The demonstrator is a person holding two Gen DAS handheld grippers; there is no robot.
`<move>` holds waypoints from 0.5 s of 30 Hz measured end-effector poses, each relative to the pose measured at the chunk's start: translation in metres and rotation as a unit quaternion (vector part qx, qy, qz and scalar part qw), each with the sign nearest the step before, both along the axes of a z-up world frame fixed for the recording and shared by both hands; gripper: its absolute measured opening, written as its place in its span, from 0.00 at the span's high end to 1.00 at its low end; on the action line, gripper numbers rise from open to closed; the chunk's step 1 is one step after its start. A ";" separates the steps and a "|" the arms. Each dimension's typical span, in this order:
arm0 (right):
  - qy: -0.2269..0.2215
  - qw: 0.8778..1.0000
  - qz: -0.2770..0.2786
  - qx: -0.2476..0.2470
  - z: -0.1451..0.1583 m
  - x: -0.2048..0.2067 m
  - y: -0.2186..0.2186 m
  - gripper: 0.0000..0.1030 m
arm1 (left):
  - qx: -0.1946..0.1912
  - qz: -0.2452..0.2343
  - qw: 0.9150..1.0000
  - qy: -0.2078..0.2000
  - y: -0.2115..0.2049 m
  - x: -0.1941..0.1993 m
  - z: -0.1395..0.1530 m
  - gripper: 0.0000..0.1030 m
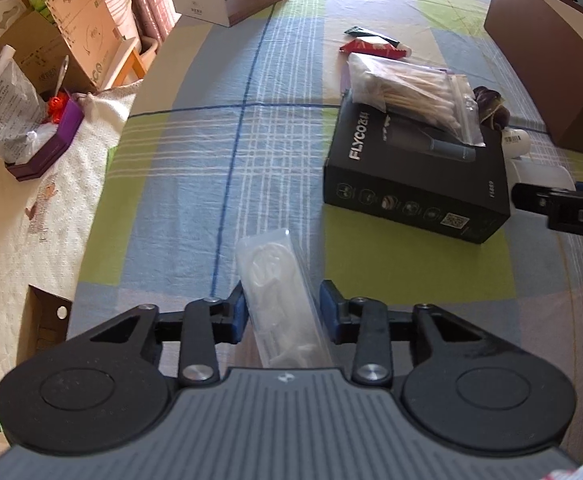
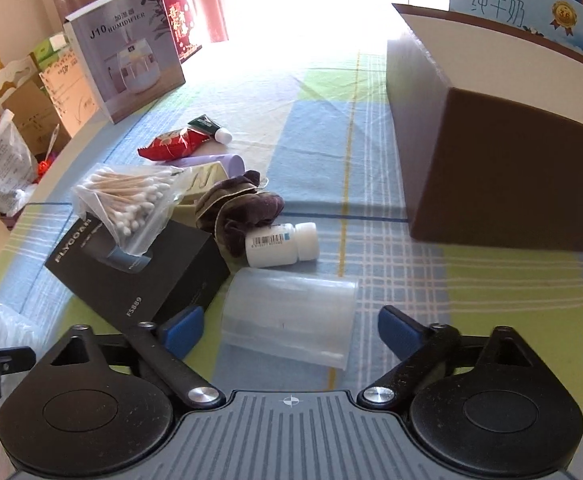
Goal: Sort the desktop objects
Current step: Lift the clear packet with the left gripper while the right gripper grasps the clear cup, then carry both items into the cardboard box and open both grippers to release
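While our left gripper (image 1: pixel 282 312) sits part-open around a clear plastic packet (image 1: pixel 279 292), pads close beside it, the black FLYCO box (image 2: pixel 139 276) lies just left of our right gripper (image 2: pixel 290 322). We hold that one wide open astride a toppled clear cup (image 2: pixel 291 314), not touching; beyond the box lie a white bottle (image 2: pixel 281 245), cotton swabs (image 2: pixel 127 200) and a brown carton (image 2: pixel 503 176).

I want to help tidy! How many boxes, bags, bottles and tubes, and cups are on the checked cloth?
Boxes: 3 - black box, humidifier box, brown box.
Bags: 3 - swab bag, red packet, clear packet.
Bottles and tubes: 2 - white bottle, green tube.
Cups: 1 - clear cup.
Total: 9
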State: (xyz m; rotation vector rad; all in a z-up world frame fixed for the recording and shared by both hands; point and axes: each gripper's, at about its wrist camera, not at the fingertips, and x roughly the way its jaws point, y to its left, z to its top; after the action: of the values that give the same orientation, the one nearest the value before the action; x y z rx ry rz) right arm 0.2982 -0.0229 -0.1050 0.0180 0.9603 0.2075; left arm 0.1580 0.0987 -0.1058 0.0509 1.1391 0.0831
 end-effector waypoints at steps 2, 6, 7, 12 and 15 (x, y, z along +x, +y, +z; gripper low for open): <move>-0.004 1.000 0.002 -0.012 -0.004 0.001 0.003 0.21 | 0.006 -0.001 1.000 -0.002 -0.003 0.002 -0.001 0.71; -0.003 1.000 0.016 -0.026 -0.012 0.002 0.002 0.33 | 0.011 -0.004 1.000 -0.007 -0.003 0.005 -0.001 0.72; -0.006 0.999 0.019 -0.031 -0.011 0.000 0.001 0.34 | 0.011 -0.005 1.000 -0.007 -0.003 0.005 -0.001 0.72; 0.001 1.000 0.024 -0.021 -0.006 -0.008 -0.018 0.34 | 0.013 -0.005 1.000 -0.012 -0.005 0.001 0.006 0.73; 0.005 1.000 0.018 -0.007 0.001 -0.014 -0.034 0.34 | 0.015 -0.007 1.000 -0.017 -0.009 -0.002 0.014 0.73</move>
State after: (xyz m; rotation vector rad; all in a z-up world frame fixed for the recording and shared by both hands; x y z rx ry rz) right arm 0.2843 -0.0570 -0.1040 -0.0103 0.9721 0.2344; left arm 0.1557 0.0892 -0.0914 0.0839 1.1044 0.0871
